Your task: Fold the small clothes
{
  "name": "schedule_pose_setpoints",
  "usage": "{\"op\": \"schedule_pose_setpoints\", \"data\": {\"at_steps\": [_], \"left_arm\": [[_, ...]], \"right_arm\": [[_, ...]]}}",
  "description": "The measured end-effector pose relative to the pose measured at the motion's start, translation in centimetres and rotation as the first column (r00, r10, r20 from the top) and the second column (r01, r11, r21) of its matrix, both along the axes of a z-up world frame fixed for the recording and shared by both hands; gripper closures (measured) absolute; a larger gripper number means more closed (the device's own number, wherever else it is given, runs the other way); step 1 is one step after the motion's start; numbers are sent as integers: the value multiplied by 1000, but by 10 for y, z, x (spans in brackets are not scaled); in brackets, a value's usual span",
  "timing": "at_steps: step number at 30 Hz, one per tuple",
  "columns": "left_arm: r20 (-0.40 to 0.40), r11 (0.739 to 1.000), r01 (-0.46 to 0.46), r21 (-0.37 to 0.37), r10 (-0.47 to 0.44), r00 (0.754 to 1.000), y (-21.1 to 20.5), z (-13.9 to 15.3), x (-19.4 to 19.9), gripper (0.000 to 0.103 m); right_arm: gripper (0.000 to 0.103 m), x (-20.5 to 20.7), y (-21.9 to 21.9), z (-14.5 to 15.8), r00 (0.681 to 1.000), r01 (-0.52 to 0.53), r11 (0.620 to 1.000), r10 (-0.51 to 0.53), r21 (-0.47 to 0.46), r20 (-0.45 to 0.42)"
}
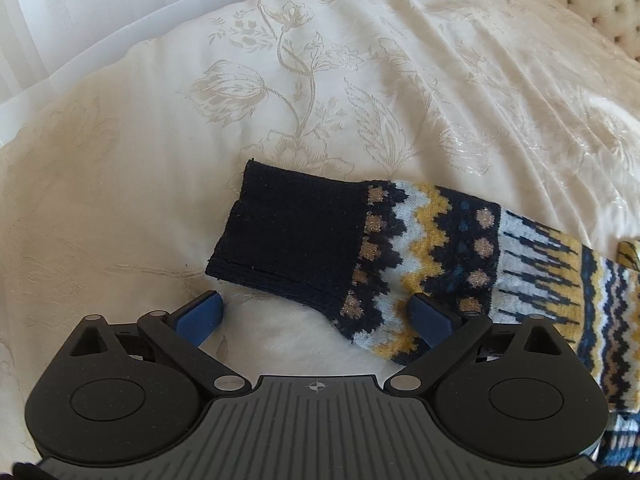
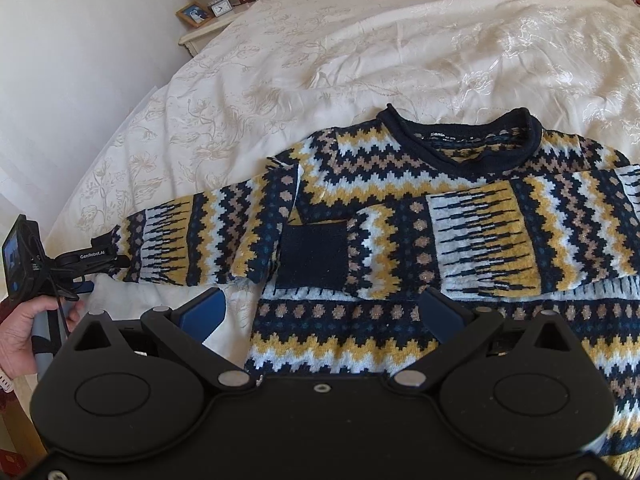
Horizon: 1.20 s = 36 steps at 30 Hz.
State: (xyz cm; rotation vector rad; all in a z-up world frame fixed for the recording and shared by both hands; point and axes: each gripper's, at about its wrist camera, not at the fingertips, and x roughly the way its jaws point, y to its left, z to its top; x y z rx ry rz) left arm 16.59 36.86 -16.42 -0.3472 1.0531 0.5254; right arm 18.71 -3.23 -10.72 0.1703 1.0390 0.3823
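Both grippers, left gripper (image 1: 316,314) and right gripper (image 2: 322,312), gape empty. We risk snagging the sweater's (image 2: 400,208) lower-left navy cuff (image 1: 288,240), bunching its sleeve.

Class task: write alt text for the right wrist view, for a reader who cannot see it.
A patterned knit sweater lies flat on a cream floral bedspread, one sleeve folded across its chest and the other sleeve stretched out sideways. The right tongs hover open in the foreground, while the left tongs meet the outstretched cuff.

Bare bedspread (image 2: 360,48) beyond the sweater (image 2: 440,184) lies open; nightstand (image 2: 204,28) clutter flanks it.
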Motion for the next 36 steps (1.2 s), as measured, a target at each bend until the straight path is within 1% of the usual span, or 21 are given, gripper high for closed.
{"op": "schedule_pose_setpoints", "data": {"at_steps": [4, 5, 6, 7, 8, 9, 10, 11, 12, 13, 16, 20, 24, 28, 32, 34, 36], "left_arm": [[-7, 1000, 23, -3, -23, 1000, -1, 0, 4, 4], [4, 1000, 26, -1, -26, 1000, -1, 1, 3, 15], [14, 1000, 24, 7, -25, 1000, -1, 3, 2, 21], [22, 1000, 13, 18, -14, 1000, 0, 5, 3, 35], [30, 1000, 0, 25, -1, 1000, 1, 8, 2, 55], [43, 1000, -16, 26, 14, 999, 2, 12, 2, 72], [59, 1000, -29, 12, 28, 998, 5, 16, 2, 77], [78, 999, -43, -8, 43, 996, 7, 20, 1, 86], [106, 998, -61, -21, 63, 992, 9, 27, -1, 96], [124, 997, -77, -21, 79, 989, 10, 33, -3, 96], [184, 993, -118, 25, 112, 977, 9, 60, -6, 96], [241, 983, -145, 111, 115, 964, 9, 98, -12, 97], [303, 975, -159, 152, 107, 947, 4, 137, -16, 97], [370, 967, -154, 201, 71, 926, -18, 178, -15, 97], [452, 959, -144, 245, 19, 892, -52, 221, -13, 97], [485, 959, -127, 253, -12, 874, -71, 241, -7, 97], [510, 964, -95, 250, -48, 859, -89, 254, -1, 97]], "right_arm": [[1, 4, 5, -7, 998, 5, 1000, -5, -1, -70], [1, 4, 5, -7, 997, 11, 1000, -10, 8, -79], [1, 4, 5, -7, 997, 16, 1000, -14, 17, -80], [2, 3, 5, -6, 997, 17, 999, -15, 30, -74], [5, 3, 5, -5, 998, 12, 999, -9, 41, -69], [11, 2, 6, -5, 998, 4, 999, -1, 48, -65], [14, 3, 7, -5, 998, -7, 999, 10, 54, -64], [19, 3, 8, -5, 997, -17, 998, 21, 55, -68], [22, 4, 8, -6, 997, -26, 998, 30, 54, -72], [22, 4, 8, -6, 997, -30, 998, 34, 55, -74], [22, 4, 3, -5, 997, -24, 997, 29, 71, -67], [22, 4, -11, -1, 998, -14, 995, 20, 97, -56], [22, 5, -28, 1, 998, -11, 993, 18, 119, -55], [22, 7, -48, 1, 998, -16, 989, 25, 144, -62], [22, 6, -72, 2, 998, -16, 986, 27, 167, -63], [22, 5, -86, 3, 998, -11, 983, 24, 182, -66], [22, 5, -98, 2, 997, -6, 981, 20, 192, -70]]}}
